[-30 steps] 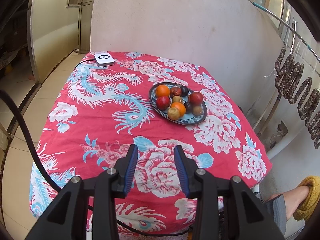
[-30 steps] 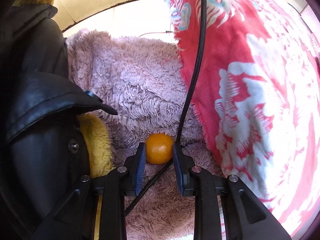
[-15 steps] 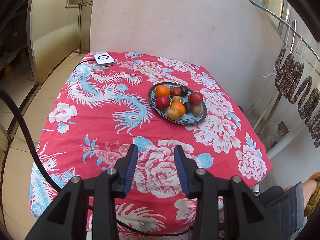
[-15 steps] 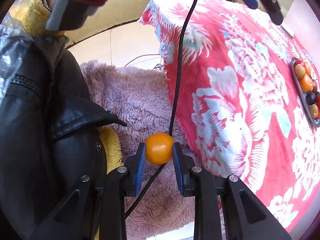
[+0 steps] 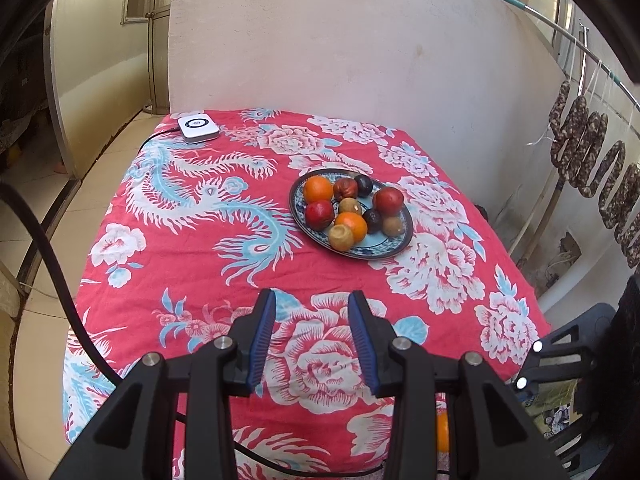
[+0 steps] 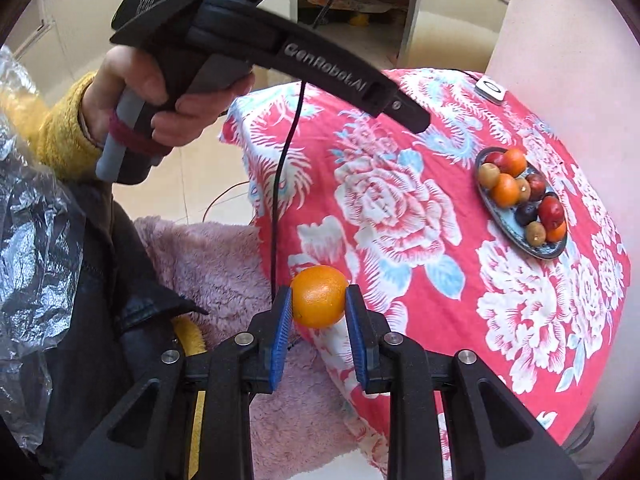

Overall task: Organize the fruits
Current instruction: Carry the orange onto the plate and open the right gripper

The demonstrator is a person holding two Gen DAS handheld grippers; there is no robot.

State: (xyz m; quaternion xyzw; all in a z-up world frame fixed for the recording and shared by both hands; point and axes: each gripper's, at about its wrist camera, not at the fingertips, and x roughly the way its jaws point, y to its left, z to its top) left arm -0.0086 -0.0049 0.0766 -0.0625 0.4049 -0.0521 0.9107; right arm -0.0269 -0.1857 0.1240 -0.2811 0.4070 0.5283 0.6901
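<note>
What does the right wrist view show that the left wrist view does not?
Only the right wrist view: the right gripper shut on an orange, a hand holding the other tool, and a pink fleece. Only the left wrist view: the empty left gripper and sausages hanging by the wall. Both: the plate of fruit, the red cloth, the white device.

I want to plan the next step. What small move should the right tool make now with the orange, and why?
Probably carry the orange, clamped in the right tool, over the table toward the plate, which already holds the other fruits but still shows bare rim.
</note>
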